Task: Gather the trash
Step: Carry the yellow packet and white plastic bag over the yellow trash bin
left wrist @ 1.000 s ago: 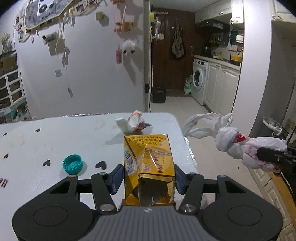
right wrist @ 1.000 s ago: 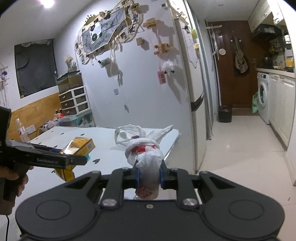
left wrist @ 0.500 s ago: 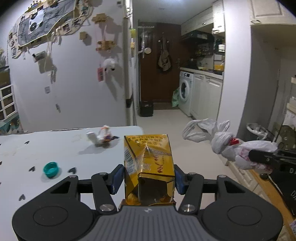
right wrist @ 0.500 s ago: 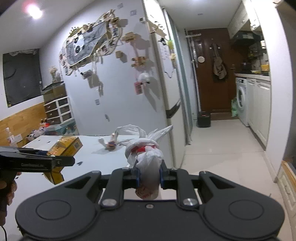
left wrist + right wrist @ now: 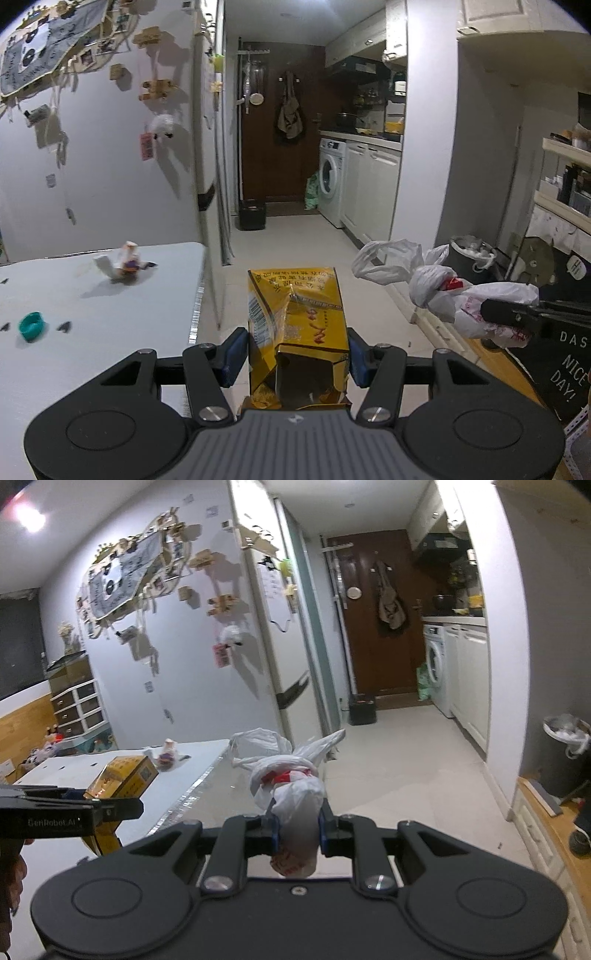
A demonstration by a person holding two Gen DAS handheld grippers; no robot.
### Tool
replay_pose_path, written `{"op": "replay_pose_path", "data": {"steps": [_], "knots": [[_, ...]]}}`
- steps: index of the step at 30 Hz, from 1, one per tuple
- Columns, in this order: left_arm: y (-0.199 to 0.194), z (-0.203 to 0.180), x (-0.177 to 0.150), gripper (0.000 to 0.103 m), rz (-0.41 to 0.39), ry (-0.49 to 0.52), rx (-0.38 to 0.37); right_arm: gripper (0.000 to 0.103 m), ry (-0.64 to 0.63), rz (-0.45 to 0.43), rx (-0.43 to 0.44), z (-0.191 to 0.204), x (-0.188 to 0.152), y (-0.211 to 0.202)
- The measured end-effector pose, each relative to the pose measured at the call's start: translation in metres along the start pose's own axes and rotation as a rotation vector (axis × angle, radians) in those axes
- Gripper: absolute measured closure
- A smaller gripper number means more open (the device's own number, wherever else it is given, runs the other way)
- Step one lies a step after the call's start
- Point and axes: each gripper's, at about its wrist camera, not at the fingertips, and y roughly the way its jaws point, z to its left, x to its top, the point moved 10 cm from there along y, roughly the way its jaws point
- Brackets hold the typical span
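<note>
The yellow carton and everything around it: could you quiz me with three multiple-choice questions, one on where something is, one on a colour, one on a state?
1. Where is the crumpled wrapper?
A. on the white table
B. on the floor
C. in the bin

2. What colour is the bottle cap on the table?
A. red
B. teal
C. black

3. What is the right gripper doing?
A. standing open and empty
B. clamping a knotted white plastic bag
C. holding a bottle

Answers: 1 A, the wrapper lies near the table's far edge. 2 B, the cap is teal against the white top. 3 B, the bag sits squeezed between its pads, while the left gripper holds the yellow carton.
</note>
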Motion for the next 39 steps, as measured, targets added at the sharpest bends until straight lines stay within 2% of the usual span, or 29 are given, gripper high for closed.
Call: {"op": "replay_pose_path", "data": {"steps": [6, 11, 17, 21, 26, 33, 39], "knots": [[0.019, -0.037, -0.011, 0.047, 0.022, 0.003, -0.049, 0.083, 0.036, 0.021, -0.042, -0.034, -0.016, -0.003], [0.046, -0.067, -0.032, 0.047, 0.075, -0.005, -0.095, 0.083, 0.067, 0.052, -0.069, -0.057, -0.038, 0.005], [0.091, -0.085, -0.057, 0.047, 0.153, -0.036, -0.115, 0.083, 0.129, 0.11, -0.106, -0.081, -0.072, 0.029], [0.122, -0.087, -0.077, 0.047, 0.21, -0.058, -0.116, 0.083, 0.16, 0.169, -0.126, -0.092, -0.1, 0.054], [0.166, -0.076, -0.119, 0.047, 0.315, -0.083, -0.096, 0.083, 0.196, 0.257, -0.15, -0.102, -0.141, 0.085], [0.217, -0.059, -0.182, 0.047, 0.464, -0.116, -0.078, 0.083, 0.204, 0.421, -0.181, -0.118, -0.2, 0.134], [0.252, -0.051, -0.229, 0.047, 0.593, -0.141, -0.06, 0.083, 0.218, 0.571, -0.168, -0.123, -0.247, 0.174]]}}
